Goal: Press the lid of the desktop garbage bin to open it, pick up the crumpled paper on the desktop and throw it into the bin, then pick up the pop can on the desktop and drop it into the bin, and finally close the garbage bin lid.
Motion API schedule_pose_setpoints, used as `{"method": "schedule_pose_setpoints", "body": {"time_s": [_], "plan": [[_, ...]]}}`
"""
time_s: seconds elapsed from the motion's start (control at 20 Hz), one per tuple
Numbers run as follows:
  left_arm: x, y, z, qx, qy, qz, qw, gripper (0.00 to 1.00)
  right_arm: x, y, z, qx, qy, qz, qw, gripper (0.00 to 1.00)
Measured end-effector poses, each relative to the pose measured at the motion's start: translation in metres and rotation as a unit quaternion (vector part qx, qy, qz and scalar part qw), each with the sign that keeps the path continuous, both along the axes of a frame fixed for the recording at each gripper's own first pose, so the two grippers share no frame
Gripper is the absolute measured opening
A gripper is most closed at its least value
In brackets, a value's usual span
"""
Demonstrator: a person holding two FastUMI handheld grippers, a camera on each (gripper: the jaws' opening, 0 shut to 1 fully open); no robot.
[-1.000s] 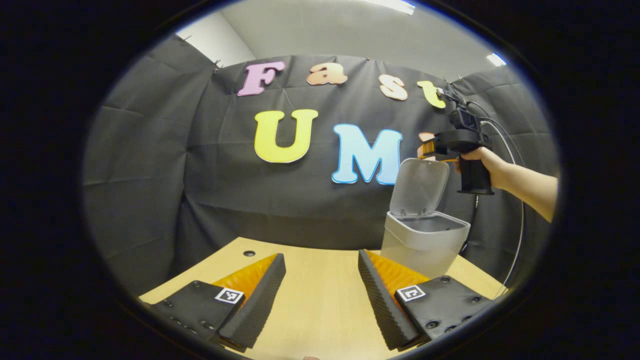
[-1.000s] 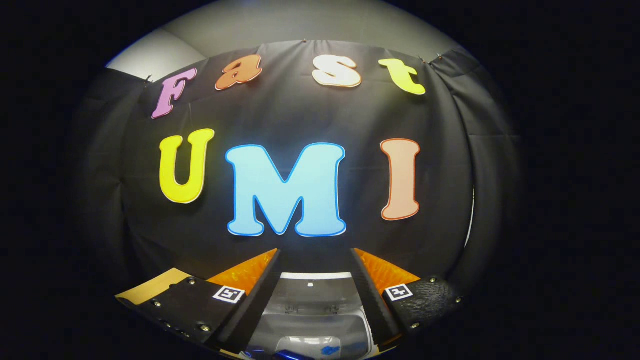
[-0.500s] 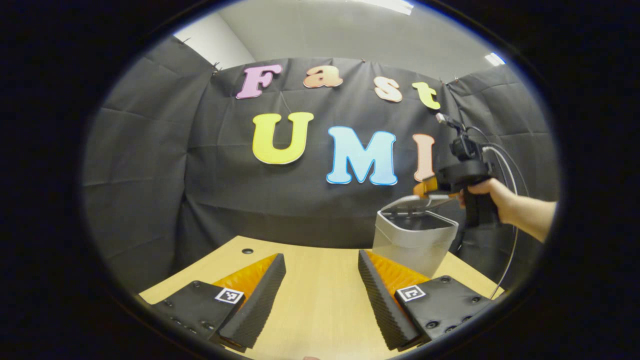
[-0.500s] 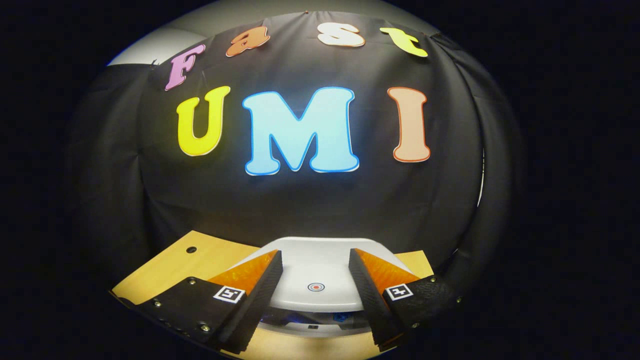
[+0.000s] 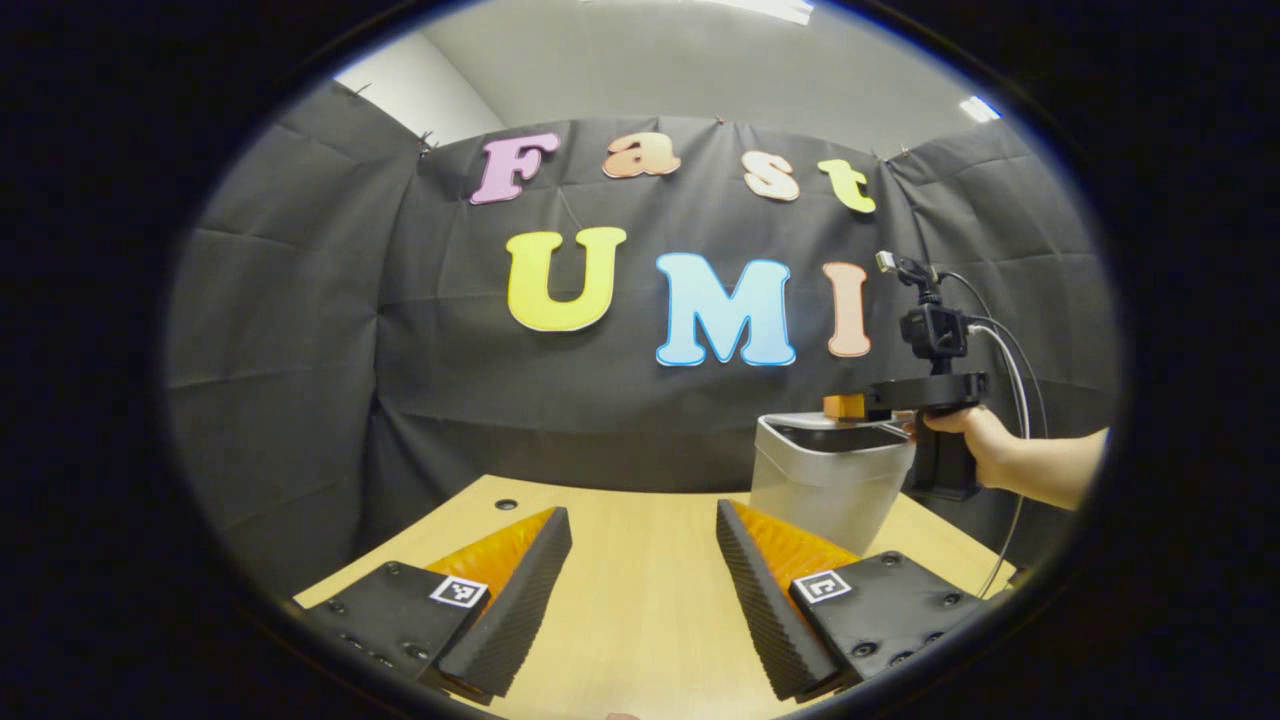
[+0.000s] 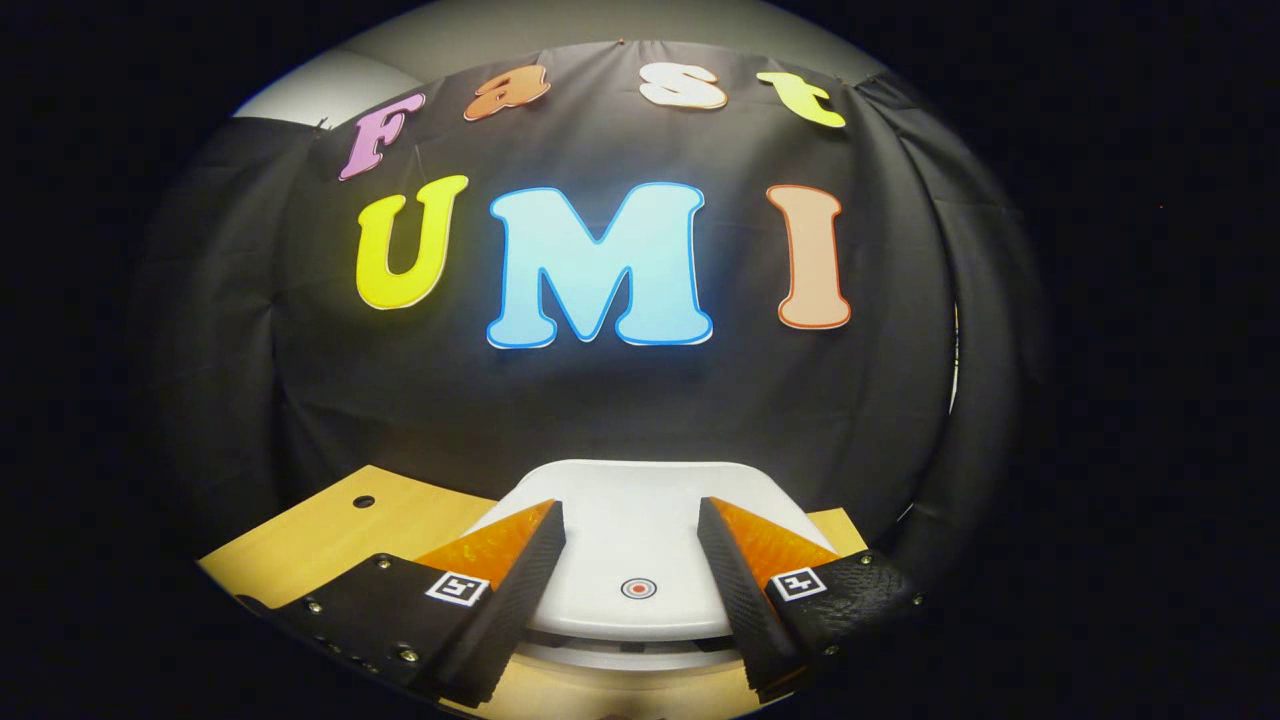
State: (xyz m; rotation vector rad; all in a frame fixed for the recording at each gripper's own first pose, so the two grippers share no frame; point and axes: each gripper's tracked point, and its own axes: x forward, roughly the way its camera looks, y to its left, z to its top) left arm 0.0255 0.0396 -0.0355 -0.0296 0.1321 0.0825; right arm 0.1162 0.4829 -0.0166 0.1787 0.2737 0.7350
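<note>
Since a second ago the lid (image 6: pixel 640 545) has gone from standing upright to lying nearly flat on the garbage bin (image 5: pixel 828 490), and the right tool (image 5: pixel 845 405) has come down with it.

At the bottom of the right gripper view, the right tool (image 6: pixel 632 575) stands wide open with nothing between its fingers; they lie over the lid, one on each side of the round red-ringed mark (image 6: pixel 638 588), though whether they touch the lid I cannot tell. A dark slit shows under the lid's front edge. At the right of the left gripper view, a hand (image 5: pixel 975 440) holds this tool level at the bin's top.

The left tool (image 5: pixel 640 590) is also wide open and empty, low over the bench (image 5: pixel 620 600) at the bottom of its frame. The bin stands just beyond its right finger (image 5: pixel 765 590), right of centre.

The bench is pale wood with a small dark hole (image 5: pixel 506 504) near its far left edge. Black cloth (image 5: pixel 300 350) walls the booth, with a grey ceiling (image 5: pixel 650 60) above.
</note>
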Motion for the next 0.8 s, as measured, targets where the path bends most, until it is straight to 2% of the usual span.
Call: {"method": "schedule_pose_setpoints", "body": {"time_s": [0.25,0.4,0.45,0.65,0.8], "plan": [[0.003,0.005,0.002,0.000,-0.003,0.001,1.000,0.96,0.005,0.006,-0.007,-0.020,-0.055,-0.017,0.998,0.87],[0.007,0.008,0.000,0.005,-0.001,0.003,1.000,0.96,0.002,0.011,-0.017,-0.034,-0.074,-0.014,0.997,0.96],[0.009,0.007,-0.001,0.004,-0.001,0.002,1.000,0.95,0.004,0.011,-0.014,-0.022,-0.080,-0.015,0.996,0.96],[0.018,0.003,-0.002,0.003,0.001,-0.006,1.000,0.96,0.004,0.010,-0.021,0.035,-0.039,-0.016,0.998,0.94],[0.024,0.000,-0.004,0.002,0.003,-0.013,1.000,0.96,0.005,0.014,-0.021,0.028,-0.076,-0.018,0.997,0.95]]}}
